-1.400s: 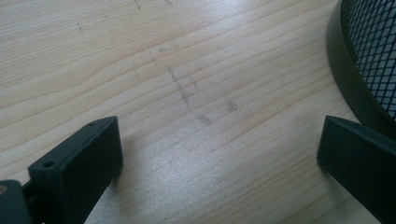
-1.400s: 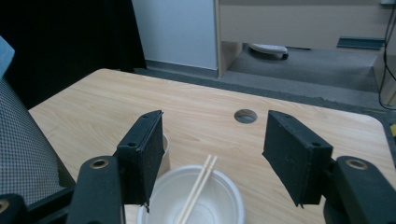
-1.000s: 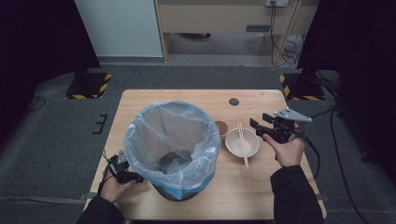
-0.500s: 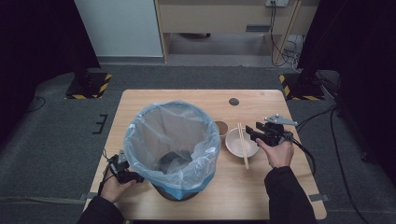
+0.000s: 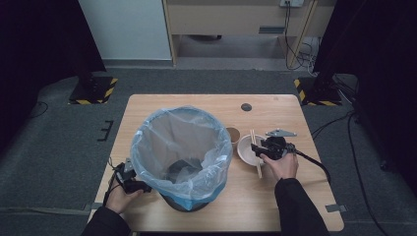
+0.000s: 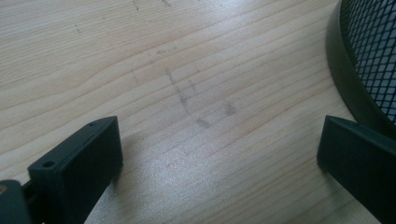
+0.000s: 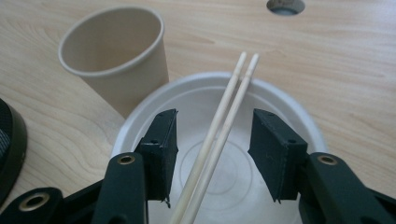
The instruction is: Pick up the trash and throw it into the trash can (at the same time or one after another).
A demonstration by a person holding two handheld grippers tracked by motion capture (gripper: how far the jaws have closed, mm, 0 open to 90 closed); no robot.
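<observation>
Tongs in your right hand (image 7: 212,156) stand half open, their jaws straddling the pair of chopsticks (image 7: 219,135) without touching them; they have just been closing in, and the sticks lie free between the pads. The chopsticks rest across the white bowl (image 7: 280,100), which sits just right of the lined bin (image 5: 183,157) on the counter (image 5: 275,206), with a paper cup (image 7: 116,56) just behind the bowl on the bin's side. Close evenly so both sticks are caught together; they lie side by side and touching, so a pinch across them should hold, I judge, but a skewed squeeze could roll one over the other and let it slip out. Keep the pads level with the sticks and clear of the bowl's rim, or the bowl may tip as you lift. Grip near their middle, as you are placed now, so they don't swing. Your left tongs (image 6: 219,158) rest wide open on the counter just beside the bin's black base (image 6: 343,70), gripping nothing; leave them there to steady the bin if it shifts.
</observation>
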